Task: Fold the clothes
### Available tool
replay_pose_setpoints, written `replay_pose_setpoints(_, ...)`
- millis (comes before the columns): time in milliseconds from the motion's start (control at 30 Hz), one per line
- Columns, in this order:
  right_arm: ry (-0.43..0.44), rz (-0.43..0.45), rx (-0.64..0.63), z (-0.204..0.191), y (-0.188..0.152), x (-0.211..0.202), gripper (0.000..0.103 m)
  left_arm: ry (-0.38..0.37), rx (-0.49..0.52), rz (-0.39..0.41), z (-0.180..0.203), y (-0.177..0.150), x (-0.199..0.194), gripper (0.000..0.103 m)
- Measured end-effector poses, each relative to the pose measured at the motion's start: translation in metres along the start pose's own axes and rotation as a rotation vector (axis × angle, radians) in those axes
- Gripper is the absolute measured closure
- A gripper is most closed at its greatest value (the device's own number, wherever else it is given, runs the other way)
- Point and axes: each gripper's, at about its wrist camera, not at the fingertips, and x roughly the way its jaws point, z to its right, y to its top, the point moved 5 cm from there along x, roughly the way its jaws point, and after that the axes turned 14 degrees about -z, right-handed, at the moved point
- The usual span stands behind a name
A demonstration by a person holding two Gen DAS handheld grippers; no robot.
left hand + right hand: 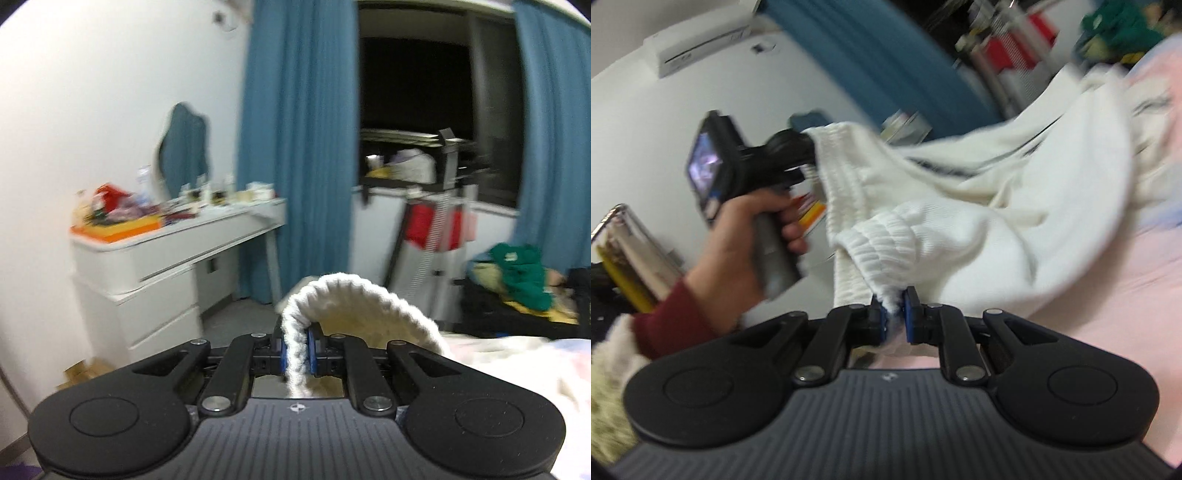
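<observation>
We had both the left gripper (295,347) and right gripper (895,314) pinched tight on the ribbed white knit garment (960,221), lifted off the pink bed (1108,295); no fold made yet.

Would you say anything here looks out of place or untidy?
Yes. A green garment lies crumpled on a dark pile by the curtain, unfolded. The dresser top is cluttered with bottles and boxes. The white garment, pinched at its ribbed edge by both grippers, hangs bunched rather than flat.

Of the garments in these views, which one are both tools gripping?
The white ribbed-knit garment: left tool and right tool each pinch its ribbed edge. The green garment lies untouched on the far pile.
</observation>
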Motion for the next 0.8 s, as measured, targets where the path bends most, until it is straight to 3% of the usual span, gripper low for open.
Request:
replay_pose_setpoints(100, -0.009, -0.060, 0.010, -0.012, -0.006, 0.050, 0.089, 0.054, -0.020, -0.105, -0.048, -0.011, 0.052, 0.091)
replay_pose_setpoints(200, -0.029, -0.147, 0.028, -0.002, -0.014, 0.097, 0.087, 0.049, -0.093, -0.202, -0.087, -0.035, 0.094, 0.091)
replay_pose_setpoints(300, -0.063, -0.207, 0.004, 0.007, -0.020, 0.114, 0.084, 0.013, -0.165, -0.242, -0.109, -0.059, 0.112, 0.089)
replay_pose_setpoints(367, -0.053, -0.213, -0.011, 0.009, -0.019, 0.112, 0.078, 0.006, -0.195, -0.247, -0.116, -0.072, 0.111, 0.080)
replay_pose_setpoints(400, -0.046, -0.219, -0.017, 0.008, -0.018, 0.110, 0.067, 0.000, -0.207, -0.244, -0.122, -0.075, 0.106, 0.074)
replay_pose_setpoints(433, -0.041, -0.226, -0.024, 0.006, -0.017, 0.108, 0.061, -0.004, -0.205, -0.244, -0.124, -0.078, 0.100, 0.062)
replay_pose_setpoints(467, -0.041, -0.228, -0.035, 0.002, -0.016, 0.106, 0.044, -0.007, -0.203, -0.245, -0.126, -0.082, 0.095, 0.047)
replay_pose_setpoints(500, -0.041, -0.224, -0.054, 0.000, -0.014, 0.103, 0.024, 0.002, -0.191, -0.246, -0.131, -0.084, 0.088, 0.039)
replay_pose_setpoints(533, -0.041, -0.213, -0.074, -0.002, -0.013, 0.100, 0.017, 0.015, -0.174, -0.245, -0.135, -0.087, 0.080, 0.023)
replay_pose_setpoints(567, -0.043, -0.201, -0.094, -0.005, -0.011, 0.096, 0.014, 0.028, -0.157, -0.238, -0.133, -0.090, 0.072, 0.017)
replay_pose_setpoints(667, -0.054, -0.199, -0.153, -0.011, -0.016, 0.081, 0.014, 0.061, -0.098, -0.208, -0.124, -0.097, 0.033, 0.017)
replay_pose_setpoints(800, -0.097, -0.153, -0.234, -0.020, -0.016, 0.040, 0.015, 0.020, -0.019, -0.140, -0.103, -0.103, -0.030, 0.012)
